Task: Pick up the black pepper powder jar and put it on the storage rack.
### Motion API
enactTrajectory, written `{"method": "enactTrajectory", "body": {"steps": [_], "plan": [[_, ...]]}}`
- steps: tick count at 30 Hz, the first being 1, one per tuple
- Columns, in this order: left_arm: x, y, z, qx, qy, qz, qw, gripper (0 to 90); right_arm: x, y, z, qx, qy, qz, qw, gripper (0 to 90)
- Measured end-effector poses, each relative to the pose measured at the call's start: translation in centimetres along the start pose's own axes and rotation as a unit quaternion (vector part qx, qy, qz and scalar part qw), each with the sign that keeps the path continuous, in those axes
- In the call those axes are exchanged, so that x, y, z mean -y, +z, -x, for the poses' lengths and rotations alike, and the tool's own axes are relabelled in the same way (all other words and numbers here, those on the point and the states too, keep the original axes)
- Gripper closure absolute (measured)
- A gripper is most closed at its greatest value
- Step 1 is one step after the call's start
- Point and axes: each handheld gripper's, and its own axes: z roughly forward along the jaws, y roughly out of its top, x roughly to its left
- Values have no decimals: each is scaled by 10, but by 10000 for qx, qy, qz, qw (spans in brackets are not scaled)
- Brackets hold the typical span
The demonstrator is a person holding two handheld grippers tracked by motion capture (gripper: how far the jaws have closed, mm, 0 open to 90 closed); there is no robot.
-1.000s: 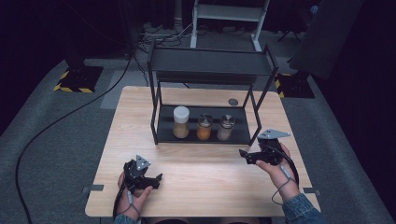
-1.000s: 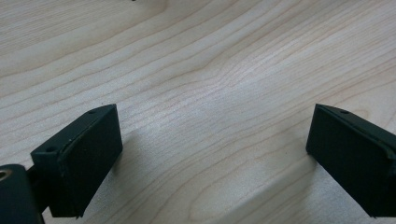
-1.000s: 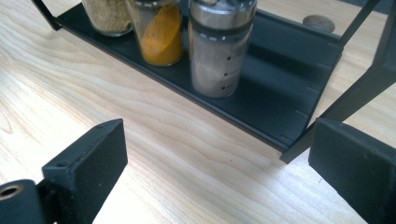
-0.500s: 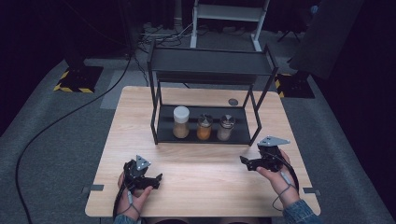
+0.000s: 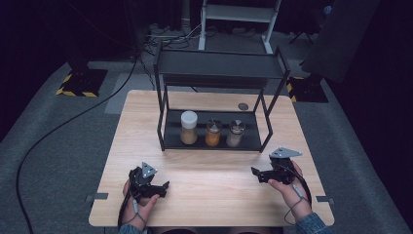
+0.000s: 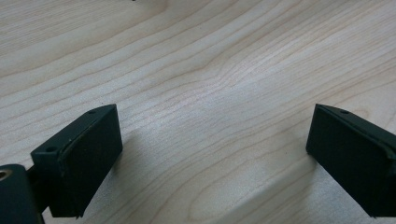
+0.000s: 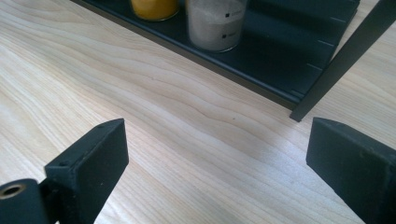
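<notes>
No legible text, brand, number or sign for you to log. The pale-filled jar (image 7: pixel 215 22) on the rack's lower shelf (image 7: pixel 280 51) carries two small dark square marks, too small to read. Yellow-and-black hazard striping edges the floor plates (image 5: pixel 78 83) behind the desk (image 5: pixel 214 195); no wording on them.

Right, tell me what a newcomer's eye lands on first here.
The black two-tier rack at the table's far middle, with three spice jars in a row on its lower shelf. Nearer, the left gripper and right gripper rest apart, jaws open and empty.
</notes>
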Motion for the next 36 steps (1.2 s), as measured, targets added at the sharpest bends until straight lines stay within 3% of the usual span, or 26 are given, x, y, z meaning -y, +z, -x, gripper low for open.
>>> {"method": "enactTrajectory", "body": {"steps": [11,21,36], "plan": [[0,0,0,-1,3,-2,10000,34,15,8,-2,30,-88,34,10000,65],[0,0,0,0,4,-2,10000,34,22,14,-2,79,-246,-91,9996,68],[0,0,0,-3,0,0,10000,34,30,21,1,95,-172,-290,9994,68]]}}
